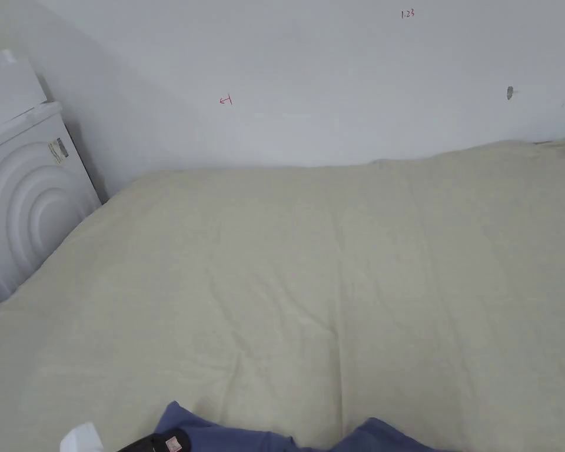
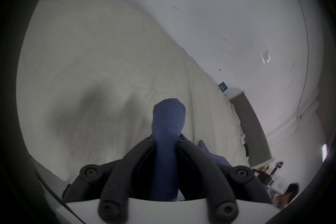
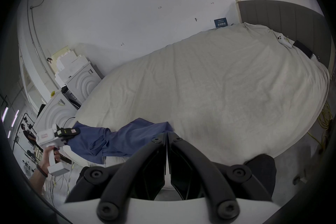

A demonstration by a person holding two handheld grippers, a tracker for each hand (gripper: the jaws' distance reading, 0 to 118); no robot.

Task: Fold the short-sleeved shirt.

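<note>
Pinched between the left gripper (image 2: 166, 138)'s 2 jaws, a bunch of the blue shirt (image 3: 125, 138) pokes forward. Beyond, the right gripper (image 3: 166, 134) clamps another edge. Soft, light and limp, the shirt sags over the bed (image 3: 209, 82)'s near edge; corners or shoulder seams look the best holds.

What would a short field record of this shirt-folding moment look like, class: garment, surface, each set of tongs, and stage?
garment: blue shirt, bunched at the near edge of the bed
surface: cream bed cover, wrinkled
left tongs: shut on a fold of the shirt
right tongs: jaws together at the shirt's edge; grip on cloth unclear
nearby: white appliance beside the bed
stage: shirt not yet spread flat
</note>
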